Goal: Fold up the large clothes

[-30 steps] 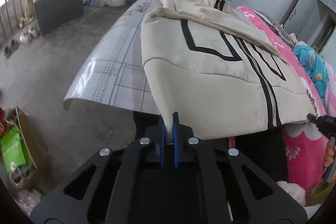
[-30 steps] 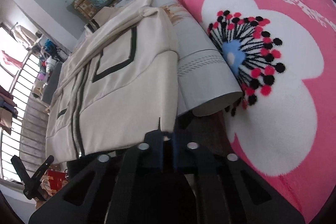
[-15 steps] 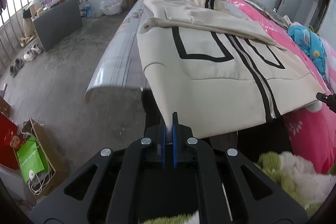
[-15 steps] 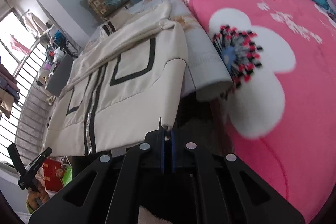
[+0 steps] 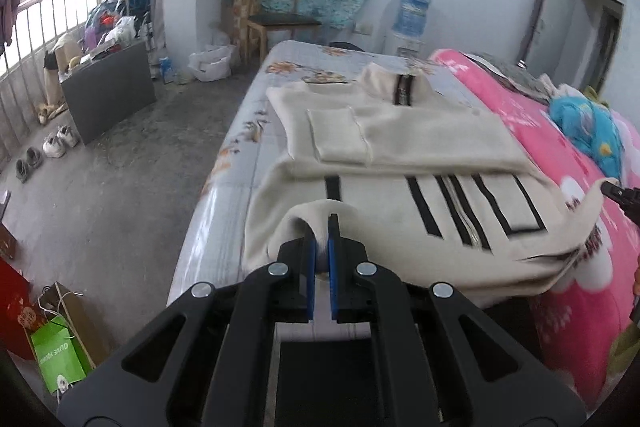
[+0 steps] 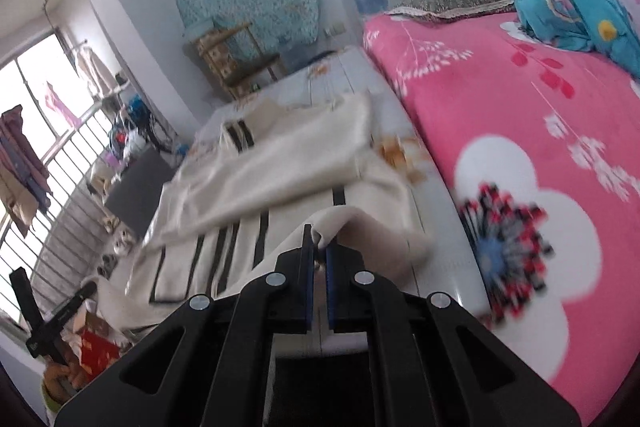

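- Item: cream jacket (image 5: 400, 131) w/ black stripes + centre zip, lying on the grey floral sheet (image 5: 256, 123) at the bed's near side, just beside the pink blanket (image 6: 500, 115).
- Done, as we read it: both sleeves already laid across the chest; cuff of one rests flat on the upper body, collar at the far end.
- In hand: the bottom hem fold. Hem corners are off the bed and curling over towards the collar; lower body shows as a raised flap.
- Left gripper (image 5: 322, 227): jaws closed tight on the hem's left corner, cloth pinched btwn the blue pads.
- Right gripper (image 6: 316, 241): same, clamped on the right corner, fabric draping over its tips.
- Left to do, our est.: carry hem up to the shoulders, lay it down, release, smooth; maybe one more fold after.
- Progress: approx. halfway or a bit past.
- Risk: right edge sits close to the blanket; uneven carry would skew the fold.
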`<act>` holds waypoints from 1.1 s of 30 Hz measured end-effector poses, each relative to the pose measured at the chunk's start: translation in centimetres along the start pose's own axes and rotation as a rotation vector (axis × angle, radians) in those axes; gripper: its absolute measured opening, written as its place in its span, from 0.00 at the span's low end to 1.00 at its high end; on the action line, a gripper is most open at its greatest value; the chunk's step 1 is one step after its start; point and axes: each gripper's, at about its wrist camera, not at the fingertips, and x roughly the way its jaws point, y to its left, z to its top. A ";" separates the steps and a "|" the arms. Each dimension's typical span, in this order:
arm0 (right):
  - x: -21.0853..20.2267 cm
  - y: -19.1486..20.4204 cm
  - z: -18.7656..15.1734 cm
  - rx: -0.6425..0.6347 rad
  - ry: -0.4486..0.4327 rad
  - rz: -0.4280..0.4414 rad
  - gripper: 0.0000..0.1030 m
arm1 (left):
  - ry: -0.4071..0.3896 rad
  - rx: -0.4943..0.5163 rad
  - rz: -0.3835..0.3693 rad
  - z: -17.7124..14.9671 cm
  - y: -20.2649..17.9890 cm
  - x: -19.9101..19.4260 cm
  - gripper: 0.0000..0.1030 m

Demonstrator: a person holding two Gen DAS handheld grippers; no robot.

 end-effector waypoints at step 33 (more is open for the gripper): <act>16.2 7.9 -3.7 -0.430 0.233 -0.088 0.39 | 0.107 0.241 -0.006 -1.2 -9.3 13.6 0.33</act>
